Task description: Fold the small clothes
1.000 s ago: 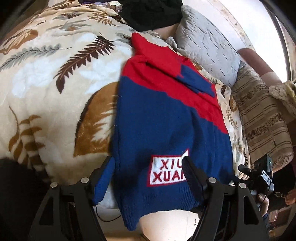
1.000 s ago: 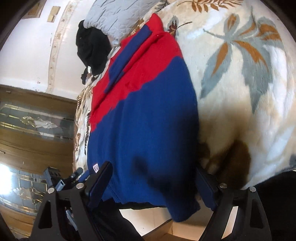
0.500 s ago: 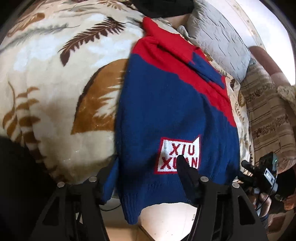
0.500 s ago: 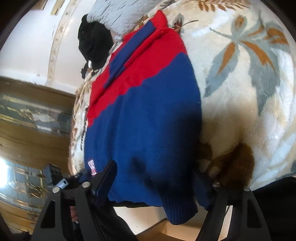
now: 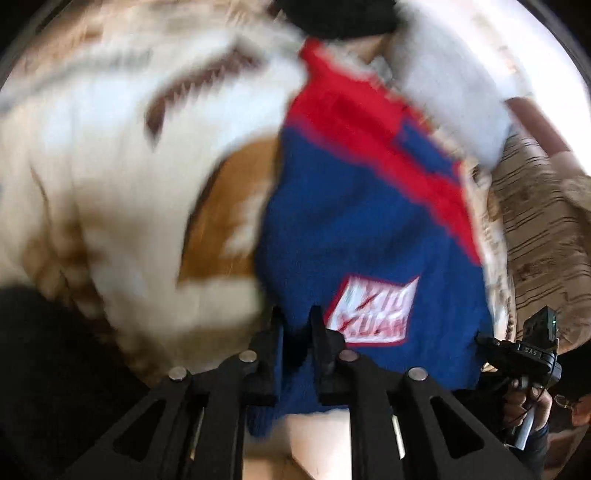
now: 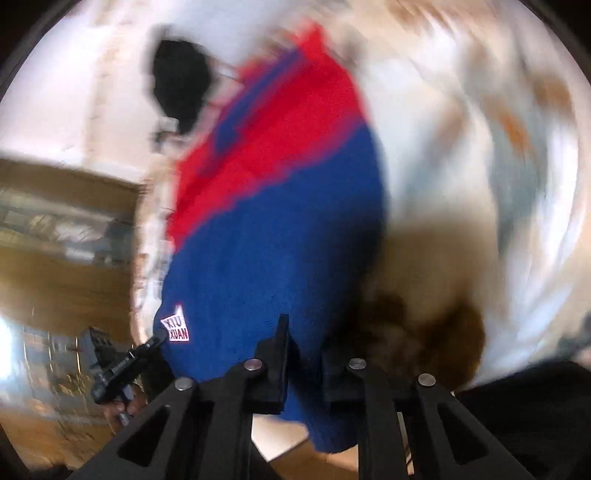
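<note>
A small blue and red knitted sweater point(image 5: 362, 229) with a white "XIU XUAN" patch point(image 5: 373, 314) lies flat on a leaf-print blanket point(image 5: 110, 166), its hem hanging over the near edge. My left gripper point(image 5: 297, 332) is shut on the hem's left corner. In the right wrist view the sweater point(image 6: 273, 236) runs away from me, and my right gripper point(image 6: 304, 347) is shut on the hem's right corner. Both views are motion-blurred.
A black garment point(image 5: 336, 18) lies beyond the sweater's collar, next to a grey quilted pillow point(image 5: 454, 85). A striped brown cushion point(image 5: 539, 229) is at the right. The other gripper point(image 5: 524, 350) shows at the hem's far corner. A wooden door point(image 6: 62, 236) stands at left.
Both grippers moved in onto the sweater's hem and closed their fingers on its two corners. The views have started to blur with motion.
</note>
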### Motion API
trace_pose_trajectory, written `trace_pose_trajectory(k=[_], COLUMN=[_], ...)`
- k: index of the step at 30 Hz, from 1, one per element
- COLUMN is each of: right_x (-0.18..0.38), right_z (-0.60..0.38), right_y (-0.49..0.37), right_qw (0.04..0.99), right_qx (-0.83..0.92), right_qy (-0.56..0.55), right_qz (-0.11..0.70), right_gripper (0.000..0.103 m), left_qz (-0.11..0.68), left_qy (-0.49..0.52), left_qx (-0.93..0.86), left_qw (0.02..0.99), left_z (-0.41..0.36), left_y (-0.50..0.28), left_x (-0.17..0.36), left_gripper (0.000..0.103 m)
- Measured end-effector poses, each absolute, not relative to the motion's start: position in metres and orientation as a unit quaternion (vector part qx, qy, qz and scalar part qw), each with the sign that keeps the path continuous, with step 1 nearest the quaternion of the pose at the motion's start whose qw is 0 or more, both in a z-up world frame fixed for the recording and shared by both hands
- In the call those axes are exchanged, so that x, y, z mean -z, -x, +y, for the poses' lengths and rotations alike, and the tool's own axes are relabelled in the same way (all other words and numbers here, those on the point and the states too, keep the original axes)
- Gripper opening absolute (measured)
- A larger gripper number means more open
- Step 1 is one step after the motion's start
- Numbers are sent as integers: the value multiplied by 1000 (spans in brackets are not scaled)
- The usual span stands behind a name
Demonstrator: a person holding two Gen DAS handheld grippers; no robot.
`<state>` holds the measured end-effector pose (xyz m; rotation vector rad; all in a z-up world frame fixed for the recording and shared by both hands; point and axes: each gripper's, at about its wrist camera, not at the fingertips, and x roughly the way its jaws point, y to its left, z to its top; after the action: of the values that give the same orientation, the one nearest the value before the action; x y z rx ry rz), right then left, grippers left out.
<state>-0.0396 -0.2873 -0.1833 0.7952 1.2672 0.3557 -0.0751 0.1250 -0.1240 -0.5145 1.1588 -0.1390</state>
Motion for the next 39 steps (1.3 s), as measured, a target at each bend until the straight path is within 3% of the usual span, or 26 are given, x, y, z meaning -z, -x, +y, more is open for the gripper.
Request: trace_pose_trajectory(k=[1, 2, 3, 5, 6, 8, 14, 19, 24, 27, 32, 37, 38, 39], right_x=[182, 180, 176, 176, 175, 169, 130, 175, 159, 177, 128, 66, 62, 65], right_z=[-289, -289, -288, -284, -282, -277, -296, -297, -296, -291, -291, -308, -316, -315], right_y=[41, 42, 42, 41, 40, 37, 40, 35, 33, 27, -4, -99, -125, -148], right_qw=[719, 721, 726, 727, 729, 734, 762, 723, 737, 713, 733, 776, 791, 799], right_qx=[-163, -168, -172, -184, -183, -180, -206, -178, -190, -178, -234, -260, -237, -209], right_qy=[-369, -369, -365, -362, -352, -333, -338, -358, -346, -350, -370, -412, -424, -430], right_qz=[566, 562, 556, 554, 557, 564, 513, 563, 549, 581, 521, 400, 373, 366], right_gripper=[22, 29, 41, 51, 42, 12, 12, 12, 12, 12, 12, 12, 16, 23], left_qz=[532, 530, 527, 529, 533, 530, 446, 554, 511, 550, 484, 391, 372, 363], left_qy=[247, 246, 242, 223, 211, 200, 208, 223, 220, 223, 208, 212, 213, 211], left_qx=[66, 70, 72, 76, 77, 82, 105, 69, 82, 72, 100, 116, 107, 103], left_qw=[807, 809, 812, 815, 815, 820, 864, 799, 827, 802, 844, 888, 897, 902], left_z=[126, 126, 126, 119, 115, 109, 116, 120, 120, 122, 115, 112, 109, 106], left_y=[78, 78, 79, 78, 77, 71, 78, 62, 75, 71, 48, -52, -80, -101], left_x=[121, 117, 115, 115, 116, 110, 51, 120, 100, 126, 72, 5, -1, -1], left_gripper=[17, 27, 36, 35, 14, 9, 9, 9, 9, 9, 9, 10, 13, 38])
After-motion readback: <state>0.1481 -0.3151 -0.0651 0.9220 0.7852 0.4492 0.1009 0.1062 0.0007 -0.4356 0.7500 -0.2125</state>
